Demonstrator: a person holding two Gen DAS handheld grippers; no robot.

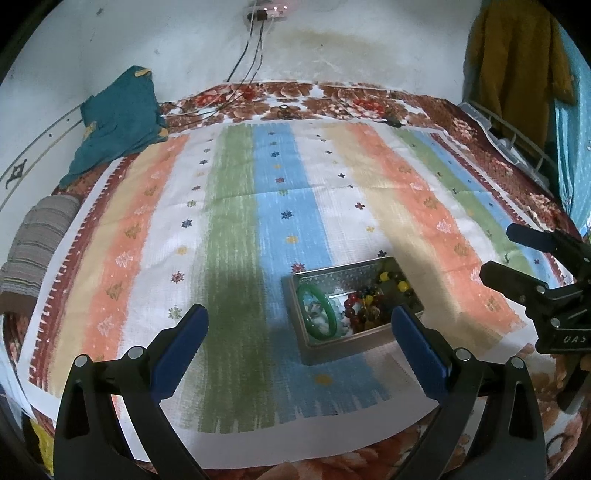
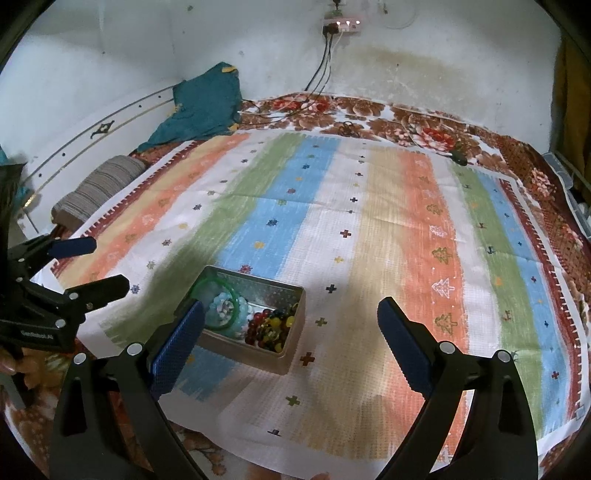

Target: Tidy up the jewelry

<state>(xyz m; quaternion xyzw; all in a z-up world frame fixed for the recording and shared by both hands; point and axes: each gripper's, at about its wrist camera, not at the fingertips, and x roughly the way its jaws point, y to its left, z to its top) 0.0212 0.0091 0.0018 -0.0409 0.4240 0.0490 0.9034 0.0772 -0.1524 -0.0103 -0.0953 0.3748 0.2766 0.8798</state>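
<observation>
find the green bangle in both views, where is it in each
Left wrist view: the green bangle leans in the left end of the metal tin, lower centre-right, between the open left claw fingers.
Right wrist view: the bangle sits in the tin's left end, lower left of centre, beside the right claw's left finger.
Shared landmark: the red and yellow beads beside it in the tin.

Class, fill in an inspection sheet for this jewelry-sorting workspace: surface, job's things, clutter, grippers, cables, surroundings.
Surface: striped cloth spread flat over a floral blanket.
Job's things: open metal tin holding a green bangle and mixed beads.
Clutter: teal cloth, striped folded fabric.
Grippers: left gripper open, empty; right gripper open, empty.
Cables: wires hang from a wall socket onto the blanket.
Surroundings: stained white wall, hanging yellow garment.
</observation>
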